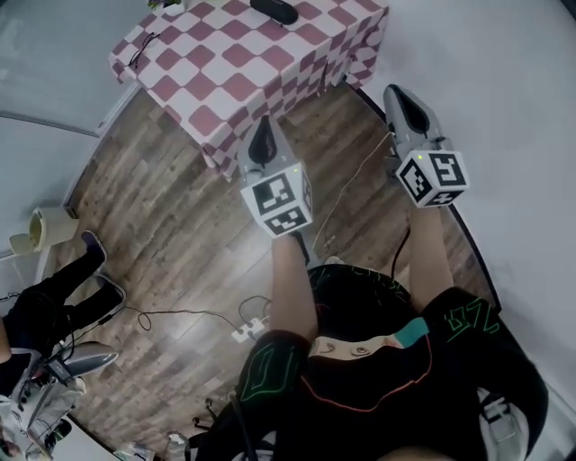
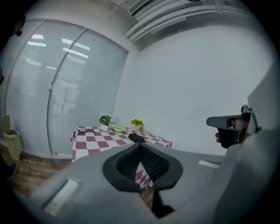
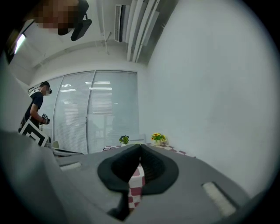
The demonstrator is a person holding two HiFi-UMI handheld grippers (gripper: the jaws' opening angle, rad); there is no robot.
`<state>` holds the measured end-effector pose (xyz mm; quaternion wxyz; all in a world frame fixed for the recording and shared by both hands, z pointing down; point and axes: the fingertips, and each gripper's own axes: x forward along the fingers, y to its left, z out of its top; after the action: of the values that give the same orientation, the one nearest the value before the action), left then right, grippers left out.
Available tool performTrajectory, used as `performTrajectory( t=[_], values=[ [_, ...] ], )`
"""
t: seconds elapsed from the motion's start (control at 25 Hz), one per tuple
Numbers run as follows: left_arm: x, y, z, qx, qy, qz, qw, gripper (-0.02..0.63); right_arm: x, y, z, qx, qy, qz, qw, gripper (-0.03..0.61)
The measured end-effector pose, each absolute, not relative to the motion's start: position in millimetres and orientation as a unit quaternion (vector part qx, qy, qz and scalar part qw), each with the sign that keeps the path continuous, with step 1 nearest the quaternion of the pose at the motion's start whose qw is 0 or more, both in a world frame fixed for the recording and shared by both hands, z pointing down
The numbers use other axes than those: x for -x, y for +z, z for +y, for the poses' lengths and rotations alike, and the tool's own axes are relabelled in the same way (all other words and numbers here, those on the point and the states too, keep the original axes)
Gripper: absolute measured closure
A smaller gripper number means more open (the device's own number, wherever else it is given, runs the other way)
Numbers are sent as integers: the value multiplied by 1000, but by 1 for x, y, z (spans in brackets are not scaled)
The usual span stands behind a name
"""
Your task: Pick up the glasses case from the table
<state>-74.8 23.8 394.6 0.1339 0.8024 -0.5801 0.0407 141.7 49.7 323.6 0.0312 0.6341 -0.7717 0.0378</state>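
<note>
The black glasses case (image 1: 274, 11) lies on a table with a red-and-white checked cloth (image 1: 225, 63) at the top of the head view. In the left gripper view the glasses case (image 2: 136, 138) sits near the cloth's front right part, well beyond the jaws. My left gripper (image 1: 261, 137) hovers over the wood floor just short of the table's near corner, its jaws shut and empty (image 2: 140, 145). My right gripper (image 1: 402, 102) is held to the right of the table near the white wall, also shut with nothing in it (image 3: 140, 145).
On the cloth lie a pair of glasses (image 2: 86, 131), two small flower pots (image 2: 104, 121) (image 2: 137, 124) and a green object (image 2: 118, 128). A pale bin (image 1: 49, 227), another person's legs (image 1: 63, 288) and cables (image 1: 247, 329) are on the floor at left.
</note>
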Motion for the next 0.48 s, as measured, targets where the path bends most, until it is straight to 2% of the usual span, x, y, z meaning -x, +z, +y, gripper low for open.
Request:
performTrajectory(
  t=[0.48],
  values=[
    [141, 380, -112, -791, 26, -598, 125, 604, -76, 312, -89, -616, 21, -786, 50, 574]
  ],
)
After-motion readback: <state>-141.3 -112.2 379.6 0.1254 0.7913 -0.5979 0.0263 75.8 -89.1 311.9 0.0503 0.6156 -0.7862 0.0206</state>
